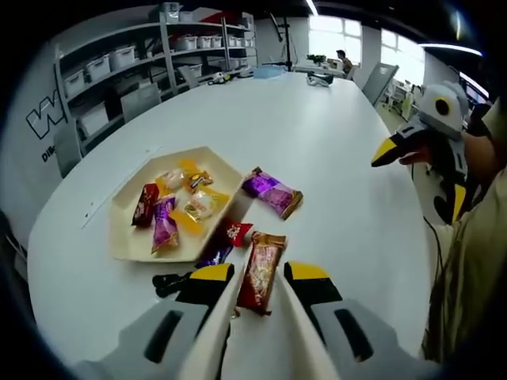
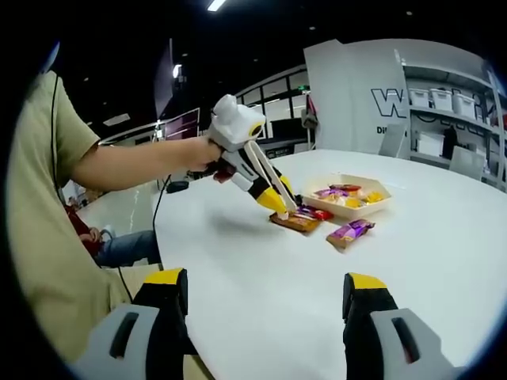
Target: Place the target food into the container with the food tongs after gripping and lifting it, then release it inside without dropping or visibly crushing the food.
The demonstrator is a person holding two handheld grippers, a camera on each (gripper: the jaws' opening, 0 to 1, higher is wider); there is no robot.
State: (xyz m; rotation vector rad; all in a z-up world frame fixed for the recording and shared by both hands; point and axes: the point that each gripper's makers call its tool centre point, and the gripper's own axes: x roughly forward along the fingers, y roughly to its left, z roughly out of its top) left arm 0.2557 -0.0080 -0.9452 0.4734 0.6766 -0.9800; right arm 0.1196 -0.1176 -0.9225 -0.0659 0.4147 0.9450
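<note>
One cream hexagonal tray [image 1: 127, 237] sits left of centre in the left gripper view, holding about five wrapped snacks [image 1: 178, 207]: one dark red, one purple, and roughly three yellow or pale ones, the exact number hard to tell where they overlap. Four more wrapped snacks lie on the one white table [image 1: 333, 150]: a purple one [image 1: 272, 192] right of the tray, a red one [image 1: 234, 231], a dark purple one [image 1: 214, 254], and an orange-brown one [image 1: 260, 271] at lower centre.
</note>
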